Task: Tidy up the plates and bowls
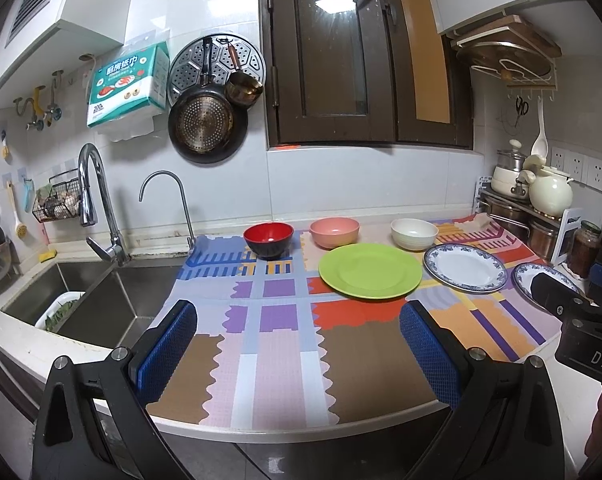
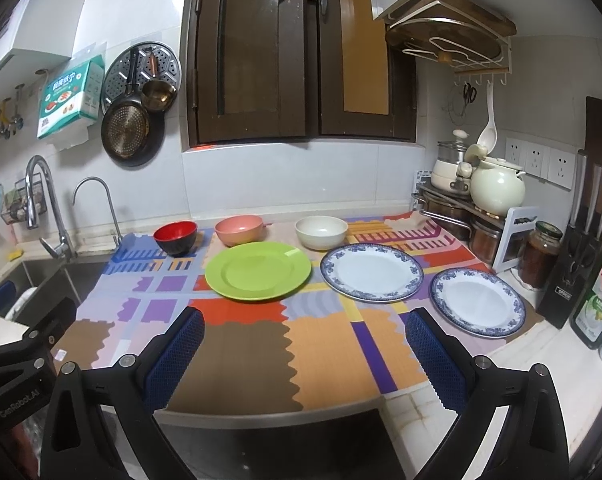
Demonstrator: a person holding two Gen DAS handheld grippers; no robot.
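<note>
Kitchen counter, covered by a patchwork mat in many colours, carries all the dishes: at the back a row of a red-and-black bowl, a pink bowl and a cream bowl, and in front of them a green plate, a blue-rimmed white plate and a second blue-rimmed plate nearest the right edge. From the left wrist view that last plate is half hidden behind the black body of the right gripper, while the right wrist view shows it whole. Both the left gripper and the right one hang above the mat's near edge with jaws spread wide, grasping nothing. Only the left view takes in the sink basin; only the right view shows the dish soap bottle and knife block, partly cut off.
</note>
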